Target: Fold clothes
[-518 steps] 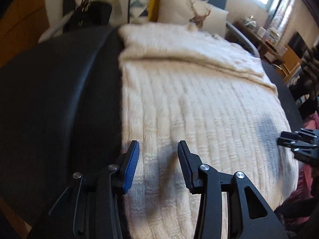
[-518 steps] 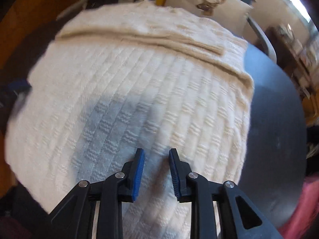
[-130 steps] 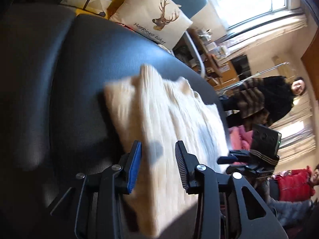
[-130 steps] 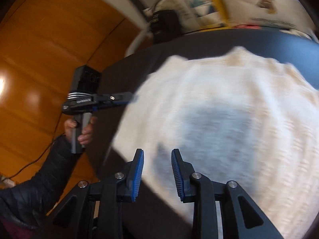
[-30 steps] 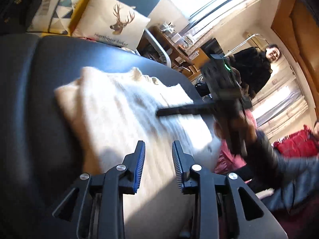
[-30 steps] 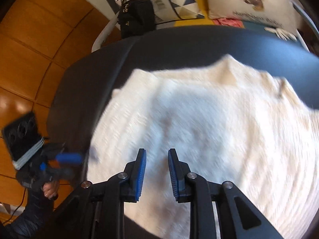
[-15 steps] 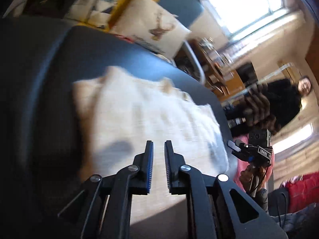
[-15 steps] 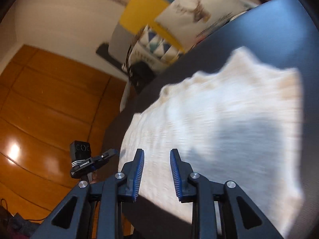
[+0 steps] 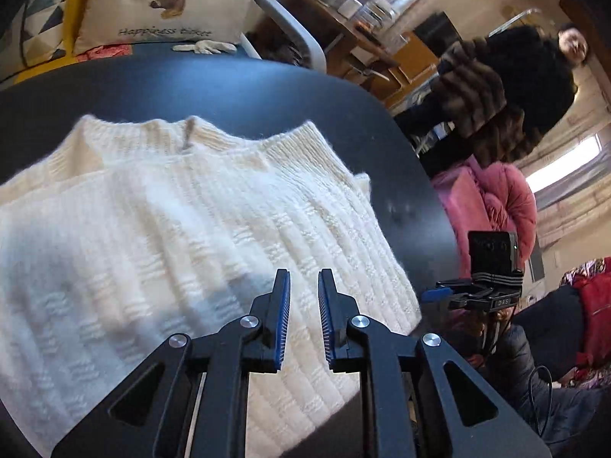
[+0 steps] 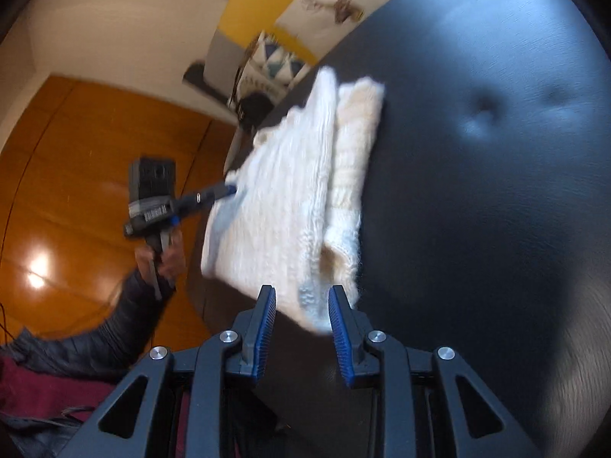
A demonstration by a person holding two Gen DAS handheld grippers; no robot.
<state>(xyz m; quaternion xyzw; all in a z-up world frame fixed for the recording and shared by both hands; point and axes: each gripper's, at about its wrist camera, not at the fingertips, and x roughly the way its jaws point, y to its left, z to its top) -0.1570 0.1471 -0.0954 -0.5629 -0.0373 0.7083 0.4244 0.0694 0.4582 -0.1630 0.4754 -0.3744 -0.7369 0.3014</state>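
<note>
— What was laid on the round black table point(image 9: 236, 87)?

— One cream knit sweater point(image 9: 183, 229), already doubled into layers, was seen at the near left of the table.

— How was it set against the tools?

— In the right wrist view its long axis was run away from the right gripper point(image 10: 301, 320), whose near corner was bracketed by moderately parted, empty jaws. The left gripper point(image 9: 303, 316) was held over the sweater's near right part, narrowly parted, nothing held. Two grippers were counted; one sweater.
</note>
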